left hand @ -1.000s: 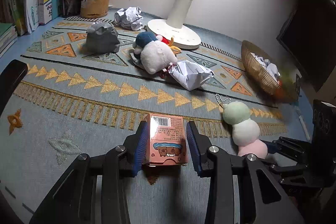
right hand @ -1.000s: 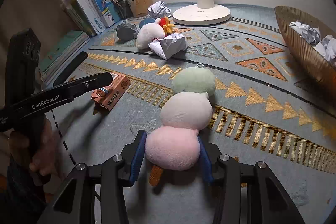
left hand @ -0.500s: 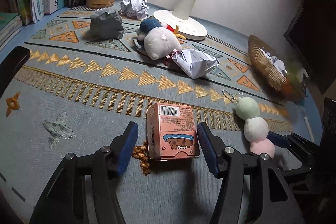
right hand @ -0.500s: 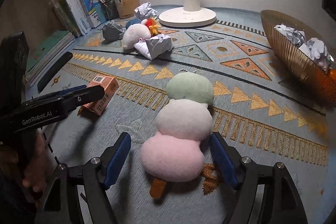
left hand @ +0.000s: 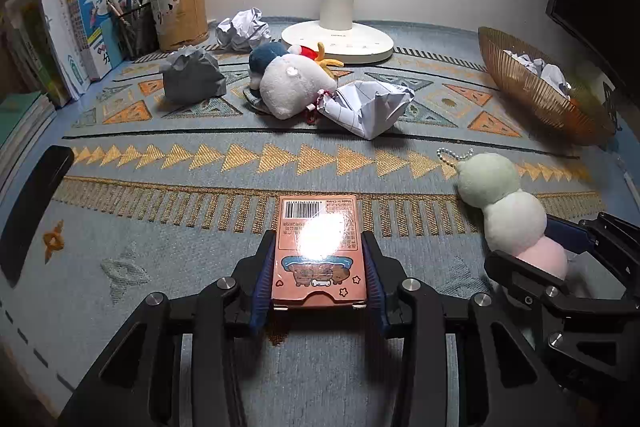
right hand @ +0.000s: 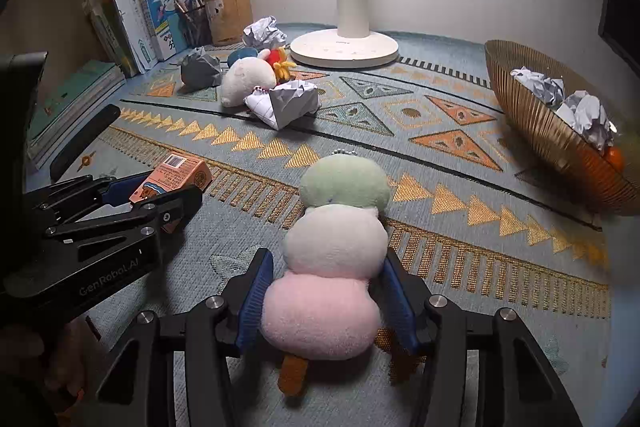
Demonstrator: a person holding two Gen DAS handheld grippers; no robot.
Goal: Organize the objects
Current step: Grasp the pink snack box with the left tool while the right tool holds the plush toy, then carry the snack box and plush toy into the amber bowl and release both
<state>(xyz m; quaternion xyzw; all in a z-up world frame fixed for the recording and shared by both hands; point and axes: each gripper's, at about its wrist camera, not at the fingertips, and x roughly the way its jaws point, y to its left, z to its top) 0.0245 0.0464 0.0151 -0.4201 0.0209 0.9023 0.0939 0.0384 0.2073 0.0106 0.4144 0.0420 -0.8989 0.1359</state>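
A patterned mat (left hand: 168, 227) covers the desk (left hand: 24, 311). The left tongs (left hand: 319, 281) have just been closing and now pinch a small pink carton (left hand: 319, 251) between their blue pads; the carton lies flat, its barcode end pointing away from the tongs. The right tongs (right hand: 325, 301) have also just been closing and squeeze the pink end ball of a three-ball plush toy (right hand: 334, 251); its white and green balls stretch ahead of the tongs, and an orange stick pokes back between them. Far ahead of both tongs lie a white plush animal (left hand: 296, 89) touching a folded paper (left hand: 368, 107), and a lamp base (left hand: 340, 43). Far ahead and right of the right tongs stands a wicker basket (right hand: 532, 131) holding crumpled paper.
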